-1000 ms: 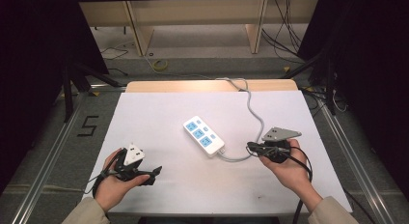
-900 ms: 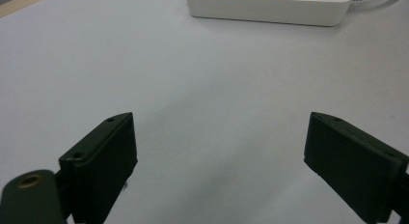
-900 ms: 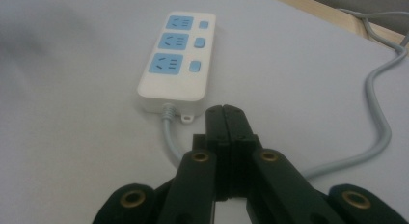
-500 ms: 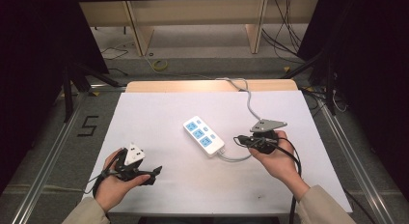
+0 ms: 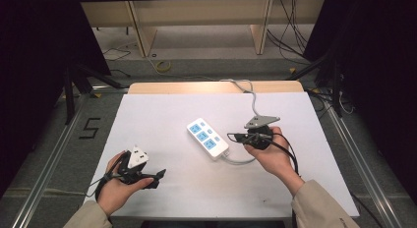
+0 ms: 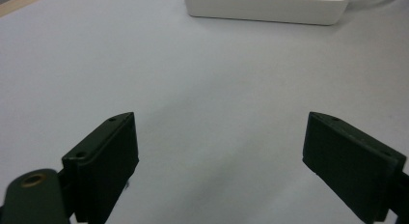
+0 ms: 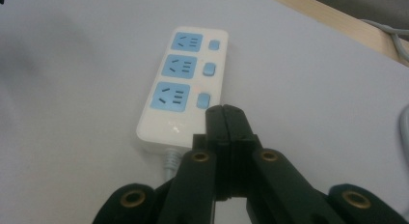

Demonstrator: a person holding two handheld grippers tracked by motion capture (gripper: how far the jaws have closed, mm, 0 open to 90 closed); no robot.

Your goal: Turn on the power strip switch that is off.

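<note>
A white power strip (image 5: 207, 138) with three blue sockets and blue switches lies at the middle of the white table, its grey cable (image 5: 253, 98) running off the far edge. My right gripper (image 5: 231, 136) is shut with nothing between its jaws, its tip just right of the strip. In the right gripper view the strip (image 7: 183, 89) lies just ahead of the closed tip (image 7: 225, 109), near the closest switch (image 7: 203, 100). My left gripper (image 5: 158, 178) rests near the front left corner, jaws open and empty. The left gripper view has the strip's edge (image 6: 270, 9) far ahead.
The white table top (image 5: 162, 115) ends in a wooden strip (image 5: 196, 87) at the far edge. Wooden furniture legs (image 5: 140, 31) and loose cables (image 5: 290, 36) lie on the floor beyond. A "5" marking (image 5: 90, 128) sits left of the table.
My right gripper has moved left and slightly away from me, toward the power strip. The left gripper has stayed still.
</note>
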